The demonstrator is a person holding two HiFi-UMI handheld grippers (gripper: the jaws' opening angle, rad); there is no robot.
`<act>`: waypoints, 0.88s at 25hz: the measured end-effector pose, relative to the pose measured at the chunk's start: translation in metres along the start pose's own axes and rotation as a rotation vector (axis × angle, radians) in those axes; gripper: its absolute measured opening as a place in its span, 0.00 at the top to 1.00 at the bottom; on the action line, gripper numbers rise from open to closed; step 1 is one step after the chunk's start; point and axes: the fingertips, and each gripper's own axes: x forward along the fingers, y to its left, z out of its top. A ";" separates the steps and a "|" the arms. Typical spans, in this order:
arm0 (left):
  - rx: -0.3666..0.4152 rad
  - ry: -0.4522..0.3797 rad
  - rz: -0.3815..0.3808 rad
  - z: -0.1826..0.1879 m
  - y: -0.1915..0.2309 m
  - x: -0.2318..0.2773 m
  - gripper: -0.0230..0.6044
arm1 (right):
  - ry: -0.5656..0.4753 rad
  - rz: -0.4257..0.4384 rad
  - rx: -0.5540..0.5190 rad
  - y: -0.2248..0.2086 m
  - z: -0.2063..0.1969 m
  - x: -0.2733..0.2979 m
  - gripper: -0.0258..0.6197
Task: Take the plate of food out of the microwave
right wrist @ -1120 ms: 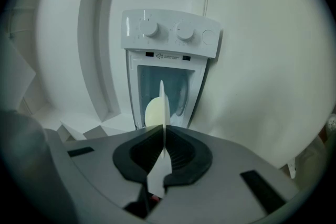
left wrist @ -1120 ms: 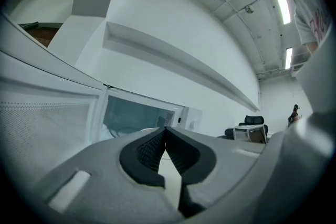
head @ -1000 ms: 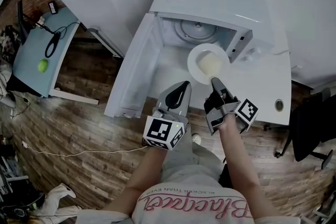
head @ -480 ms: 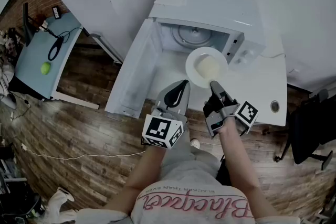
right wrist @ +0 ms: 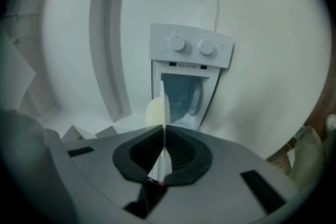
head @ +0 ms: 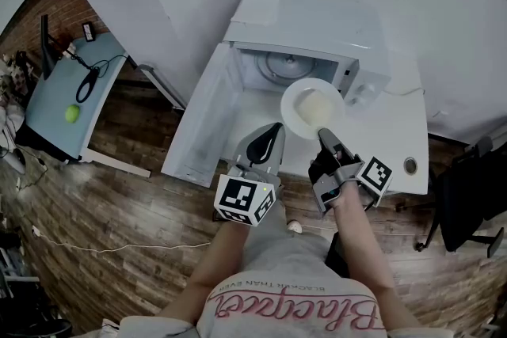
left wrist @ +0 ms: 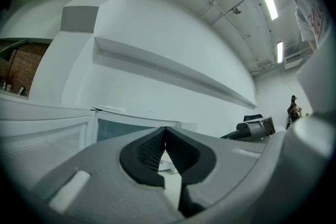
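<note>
1. the right gripper [head: 323, 134] is clamped tight on the near rim of a round white plate [head: 299, 116].
2. a pale yellow lump of food [head: 318, 102] sits in the middle of the plate.
3. the plate sticks out from the tip of the right gripper, away from the person.
4. in the right gripper view the plate [right wrist: 165, 107] shows as a thin edge pinched between the two dark pads, with the food [right wrist: 154, 112] on one side of it.
5. the plate is just in front of the open mouth of the white box-shaped microwave [head: 317, 20], above the white table [head: 396, 131].
6. the microwave's white door [head: 198, 123] hangs wide open on the left.
7. the left gripper [head: 275, 127] is pinched closed with nothing between its pads.
8. the left gripper is just beside the right one, and its tip is near the plate's rim but does not touch it.
</note>
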 end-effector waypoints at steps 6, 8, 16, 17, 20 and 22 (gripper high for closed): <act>-0.007 -0.026 0.004 0.014 -0.007 -0.002 0.96 | -0.009 -0.023 -0.011 0.018 0.008 -0.012 0.92; -0.017 -0.034 0.007 0.016 -0.008 -0.004 0.96 | -0.011 -0.025 -0.008 0.022 0.010 -0.015 0.92; -0.026 -0.036 -0.014 0.021 -0.006 -0.001 0.96 | -0.025 -0.008 -0.004 0.039 0.013 -0.016 0.92; -0.023 -0.036 -0.019 0.022 -0.004 0.001 0.96 | -0.029 -0.004 -0.005 0.040 0.014 -0.015 0.92; -0.019 -0.033 -0.034 0.026 0.002 0.007 0.96 | -0.044 0.003 -0.003 0.045 0.016 -0.009 0.92; -0.027 -0.034 -0.042 0.029 0.008 0.011 0.96 | -0.052 0.004 -0.003 0.049 0.017 -0.004 0.92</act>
